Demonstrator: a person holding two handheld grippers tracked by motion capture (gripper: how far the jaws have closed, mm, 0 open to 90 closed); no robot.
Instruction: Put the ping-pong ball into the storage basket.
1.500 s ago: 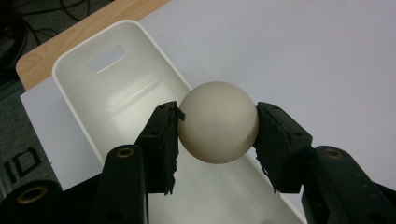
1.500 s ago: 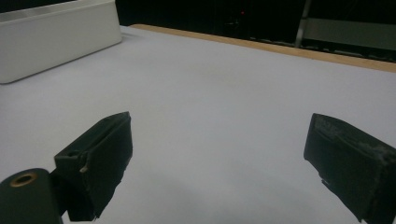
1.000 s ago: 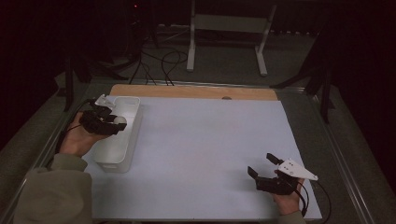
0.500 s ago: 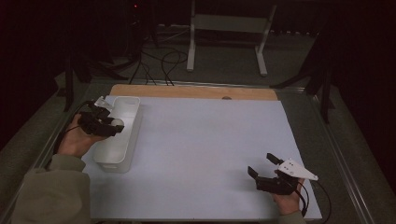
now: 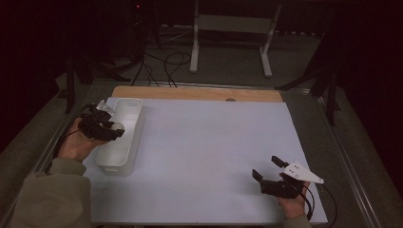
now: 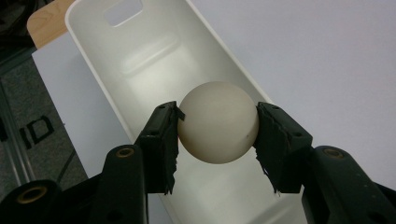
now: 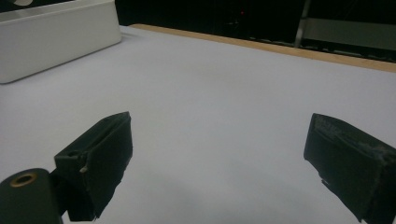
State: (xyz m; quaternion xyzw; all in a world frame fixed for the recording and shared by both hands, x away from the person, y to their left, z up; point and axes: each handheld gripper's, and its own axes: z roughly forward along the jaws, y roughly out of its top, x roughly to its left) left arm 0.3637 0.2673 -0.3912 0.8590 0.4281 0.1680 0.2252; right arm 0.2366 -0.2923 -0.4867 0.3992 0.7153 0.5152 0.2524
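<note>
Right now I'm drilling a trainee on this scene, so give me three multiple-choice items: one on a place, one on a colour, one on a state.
1. Where is the ball?
A. over the tub
B. on the sheet's middle
C. beside the right gripper

2. What colour is the tub?
A. blue
B. white
C. black

3. How does the right gripper stand?
A. shut on a ball
B. shut, empty
C. open, empty

Answers:
1 A, the left gripper pinches it above the tub's inside.
2 B, its walls look white in both gripper views.
3 C, its jaws stand wide apart over bare sheet.
</note>
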